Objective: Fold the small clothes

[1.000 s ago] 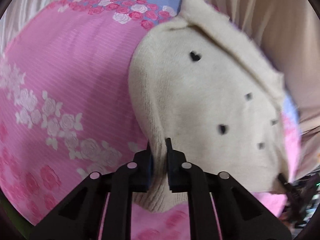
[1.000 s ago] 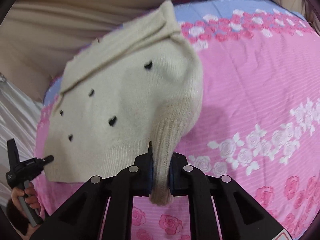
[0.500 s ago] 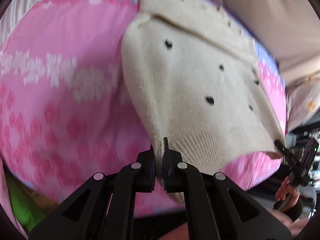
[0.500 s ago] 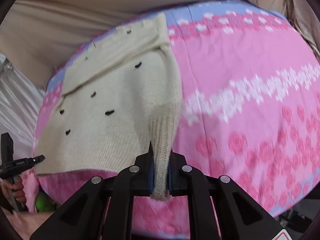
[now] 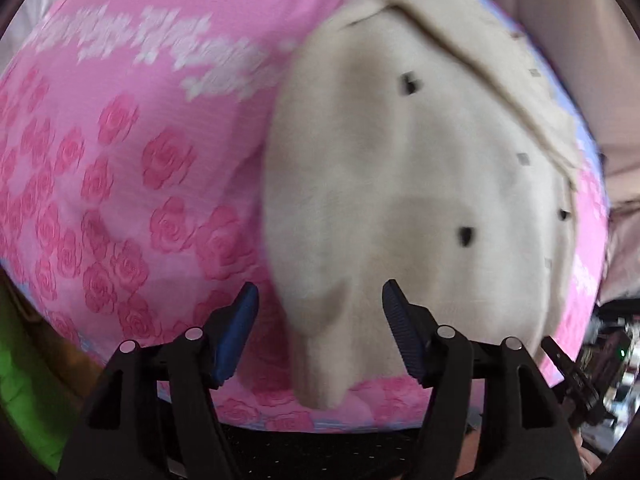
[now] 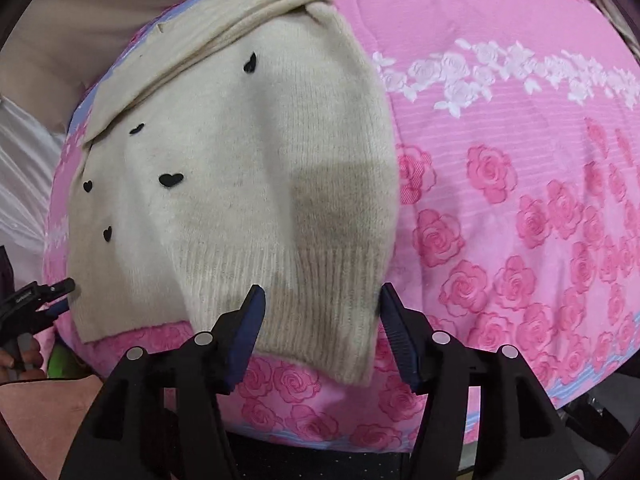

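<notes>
A small cream knit sweater (image 6: 240, 152) with black heart dots lies on the pink rose-print bed cover (image 6: 520, 160). Its ribbed hem (image 6: 320, 300) reaches the near edge of the bed. My right gripper (image 6: 320, 304) is open, with the hem's right corner lying loose between its jaws. In the left wrist view the sweater (image 5: 400, 180) is blurred; its left hem corner (image 5: 316, 344) lies between the jaws of my open left gripper (image 5: 320, 300). Folded sleeves lie across the sweater's far end (image 6: 240, 12).
The bed cover (image 5: 120, 160) stretches wide to either side of the sweater. A beige curtain (image 6: 60, 40) hangs behind the bed. My left gripper shows at the left edge of the right wrist view (image 6: 36, 300). Something green (image 5: 24, 380) lies below the bed's near edge.
Both grippers, shut on the sweater's hem corners before, pulled toward the near edge of the bed and have opened. The hem now lies loose on the cover.
</notes>
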### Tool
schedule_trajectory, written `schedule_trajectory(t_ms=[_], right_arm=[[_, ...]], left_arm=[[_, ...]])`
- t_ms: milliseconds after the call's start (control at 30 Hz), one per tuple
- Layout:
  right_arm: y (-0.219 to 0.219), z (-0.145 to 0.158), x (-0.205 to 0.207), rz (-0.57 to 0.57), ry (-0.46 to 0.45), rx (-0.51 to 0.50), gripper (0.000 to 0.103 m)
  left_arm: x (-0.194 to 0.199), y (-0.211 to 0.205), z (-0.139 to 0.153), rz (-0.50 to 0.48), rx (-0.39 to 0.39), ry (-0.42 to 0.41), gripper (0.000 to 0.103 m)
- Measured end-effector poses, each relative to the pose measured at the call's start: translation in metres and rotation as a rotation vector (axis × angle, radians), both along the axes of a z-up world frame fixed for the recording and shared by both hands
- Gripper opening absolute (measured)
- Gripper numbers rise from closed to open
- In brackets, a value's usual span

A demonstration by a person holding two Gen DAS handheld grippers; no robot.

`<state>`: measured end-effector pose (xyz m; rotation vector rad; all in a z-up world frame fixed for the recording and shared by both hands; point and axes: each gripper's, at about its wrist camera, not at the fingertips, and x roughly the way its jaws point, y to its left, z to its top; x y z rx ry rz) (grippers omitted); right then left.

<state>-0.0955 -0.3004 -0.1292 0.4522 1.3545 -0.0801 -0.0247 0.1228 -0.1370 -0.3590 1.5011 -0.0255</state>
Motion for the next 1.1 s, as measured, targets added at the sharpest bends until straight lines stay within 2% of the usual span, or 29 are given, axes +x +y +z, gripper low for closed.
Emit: schedule_trajectory(t_ms=[67, 100, 133, 167, 200, 233, 300, 400, 500, 600, 700, 767, 833, 900, 1033, 1100], right_arm=[[0.001, -0.008, 0.0, 0.008, 0.013, 0.004, 0.053], [0.002, -0.011, -0.002, 0.008, 0.02, 0.006, 0.038], [0.002, -0.011, -0.003, 0.002, 0.022, 0.008, 0.018], [0.001, -0.011, -0.005, -0.002, 0.013, 0.032, 0.01], [-0.004, -0.01, -0.005, -0.011, 0.007, 0.075, 0.009], [-0.007, -0.004, -0.006, -0.019, -0.003, 0.094, 0.009], [-0.009, 0.016, -0.011, -0.006, -0.053, 0.115, 0.008], [-0.017, 0.065, -0.022, 0.037, -0.18, 0.183, 0.008], [-0.013, 0.109, -0.026, 0.169, -0.236, 0.145, 0.008], [-0.022, 0.126, -0.032, 0.268, -0.214, 0.112, 0.007], [-0.028, 0.132, -0.033, 0.316, -0.183, 0.129, 0.007], [-0.026, 0.136, -0.034, 0.345, -0.163, 0.146, 0.007], [-0.03, 0.143, -0.03, 0.337, -0.192, 0.159, 0.007], [-0.038, 0.153, -0.024, 0.298, -0.256, 0.18, 0.008], [-0.057, 0.183, 0.024, 0.193, -0.398, 0.171, 0.008], [-0.078, 0.189, 0.063, 0.11, -0.468, 0.21, 0.008]], left_arm=[[-0.002, 0.003, -0.013, 0.03, -0.032, 0.039, 0.063], [-0.002, 0.006, -0.013, 0.04, -0.04, 0.024, 0.064], [-0.002, 0.005, -0.013, 0.035, -0.035, 0.025, 0.058], [-0.001, 0.003, -0.011, 0.012, -0.032, 0.023, 0.03], [0.0, 0.003, -0.009, -0.008, -0.097, 0.024, 0.009], [-0.002, 0.007, -0.007, 0.002, -0.153, 0.034, 0.006], [-0.008, 0.017, 0.012, 0.019, -0.21, -0.001, 0.006], [-0.011, 0.024, 0.049, 0.017, -0.29, -0.068, 0.006], [-0.016, 0.027, 0.097, 0.01, -0.331, -0.141, 0.005], [-0.026, 0.021, 0.108, -0.013, -0.323, -0.106, 0.005], [-0.032, 0.006, 0.111, -0.055, -0.255, -0.017, 0.005], [-0.032, 0.005, 0.115, -0.046, -0.233, 0.007, 0.005], [-0.024, 0.014, 0.126, -0.013, -0.217, -0.006, 0.006], [0.001, 0.013, 0.144, -0.011, -0.206, -0.06, 0.006], [0.053, 0.011, 0.18, -0.05, -0.21, -0.212, 0.006], [0.086, 0.007, 0.189, -0.071, -0.195, -0.281, 0.006]])
